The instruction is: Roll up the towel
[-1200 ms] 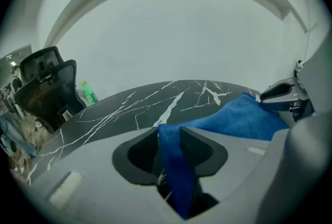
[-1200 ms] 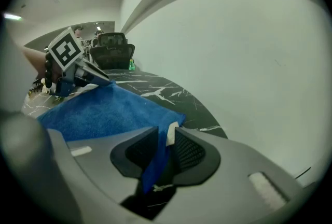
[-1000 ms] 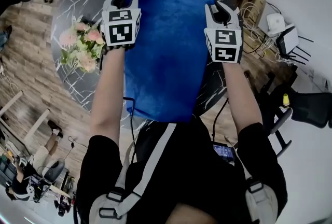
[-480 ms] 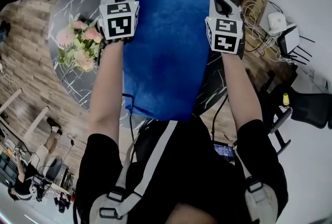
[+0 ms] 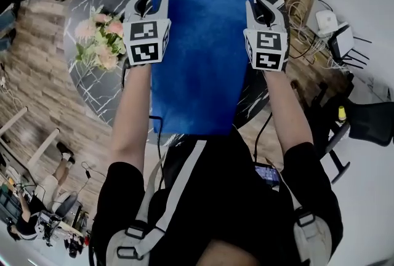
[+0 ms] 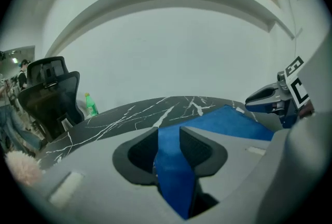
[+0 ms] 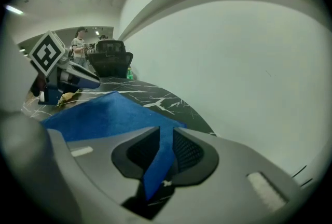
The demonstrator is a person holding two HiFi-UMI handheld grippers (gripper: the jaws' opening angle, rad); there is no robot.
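A blue towel (image 5: 197,55) lies lengthwise on the black marble table (image 5: 101,95), and its near end hangs over the table's edge towards me. My left gripper (image 5: 152,1) pinches the towel's left side edge near the far end. In the left gripper view a fold of blue cloth (image 6: 174,166) stands between the jaws of the left gripper (image 6: 168,137), which are opening. My right gripper (image 5: 260,7) holds the right side edge at the same distance along the towel. In the right gripper view blue cloth (image 7: 98,114) runs up between the jaws of the right gripper (image 7: 166,148), which are also opening.
A bunch of pink flowers (image 5: 98,43) lies on the table just left of my left gripper. Cables and a white router (image 5: 332,37) sit on the floor to the right. An office chair (image 6: 49,93) and a green bottle (image 6: 91,105) stand beyond the table's far side.
Both grippers pushed a little towards the towel's far end, then came back and rose slightly with the side edges. The towel now lies straighter.
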